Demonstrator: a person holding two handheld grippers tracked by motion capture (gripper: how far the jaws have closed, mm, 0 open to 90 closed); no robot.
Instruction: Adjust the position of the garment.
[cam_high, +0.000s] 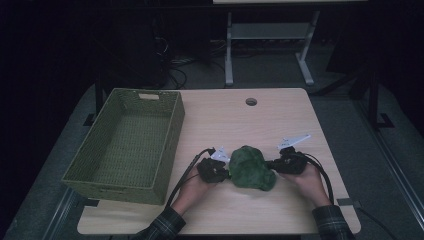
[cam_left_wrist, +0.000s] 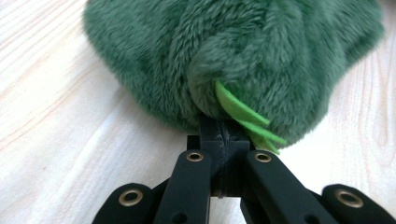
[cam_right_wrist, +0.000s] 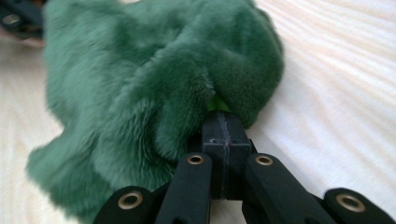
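A dark green plush toy (cam_high: 251, 168) lies on the light wooden table (cam_high: 240, 120), a little right of its middle near the front. My left gripper (cam_high: 225, 172) is shut on its left side, and my right gripper (cam_high: 272, 165) is shut on its right side. In the left gripper view the closed jaws pinch the green fur (cam_left_wrist: 243, 60) beside bright green felt strips (cam_left_wrist: 243, 114). The right gripper view has the closed jaws buried in a fold of the plush (cam_right_wrist: 154, 93). A hand holds each gripper, and plaid sleeves come in from below.
An olive woven basket (cam_high: 172, 135) stands open on the table's left side, its near corner over the front edge. A round cable hole (cam_high: 251, 101) sits near the table's far edge. Behind the table stands a white desk frame (cam_high: 270, 35) on a dark floor.
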